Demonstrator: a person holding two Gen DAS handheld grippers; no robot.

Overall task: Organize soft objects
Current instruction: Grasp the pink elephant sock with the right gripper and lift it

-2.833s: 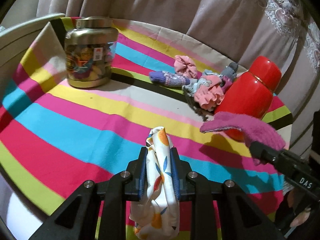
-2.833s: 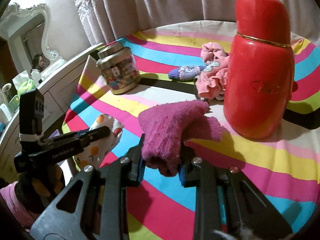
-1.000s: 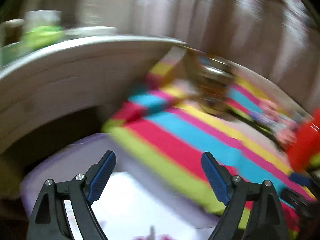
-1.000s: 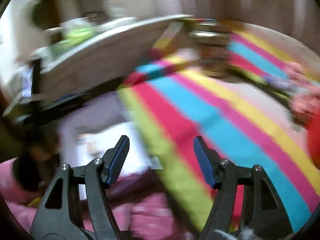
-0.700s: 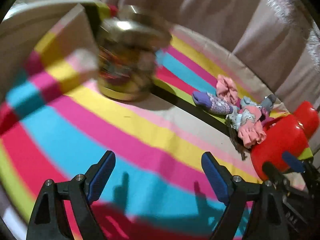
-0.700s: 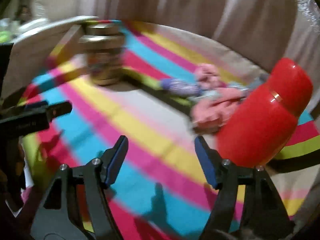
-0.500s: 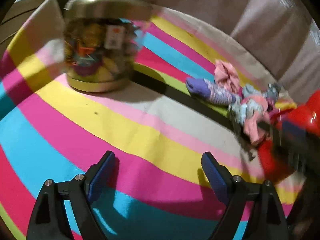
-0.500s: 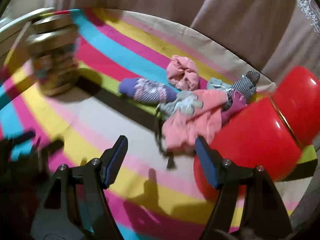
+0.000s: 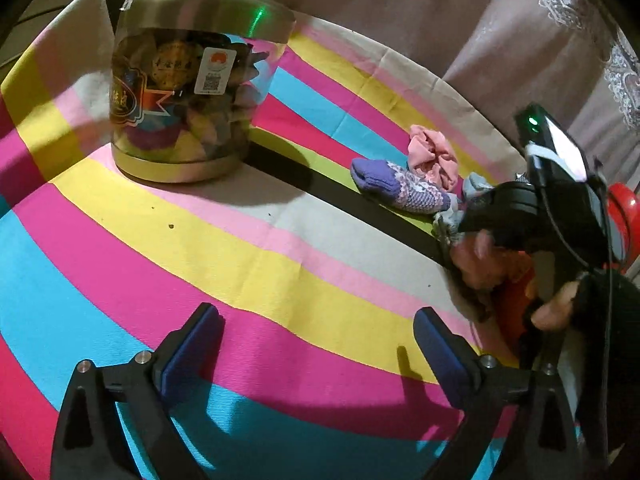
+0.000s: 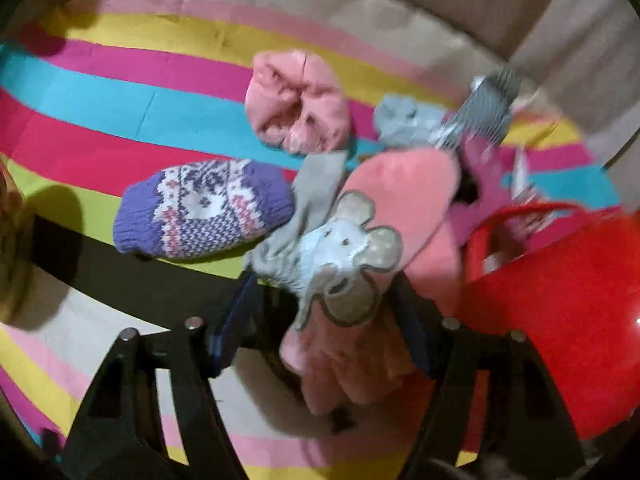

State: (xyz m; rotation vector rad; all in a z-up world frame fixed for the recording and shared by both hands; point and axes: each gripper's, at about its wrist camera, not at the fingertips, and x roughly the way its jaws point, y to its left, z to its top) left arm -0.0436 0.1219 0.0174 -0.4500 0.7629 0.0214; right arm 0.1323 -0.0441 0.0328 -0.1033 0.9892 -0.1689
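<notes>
A pile of soft things lies on the striped tablecloth (image 9: pixel 240 264). It holds a purple knitted mitten (image 10: pixel 204 208), a scrunched pink cloth (image 10: pixel 296 104), a grey checked sock (image 10: pixel 488 104) and a pink garment with a grey elephant patch (image 10: pixel 404 200). My right gripper (image 10: pixel 324 304) points down into the pile. Its jaws are closing, and the pink garment lies between them with a gap still showing at the left pad. My left gripper (image 9: pixel 316 316) hovers over bare cloth with nothing in it, its jaws opening wide. From there the mitten (image 9: pixel 400 186) lies to the far right.
A big glass jar with a metal lid (image 9: pixel 188 80) stands at the back left. A red flask (image 10: pixel 560 300) stands tight against the pile's right side. A person's hand (image 9: pixel 556 312) holds the right tool. Curtains hang behind the table.
Both grippers swung left off the table with a floral cloth and a magenta sock, then came back without them. The right one has pushed in over the pile; the left has stopped.
</notes>
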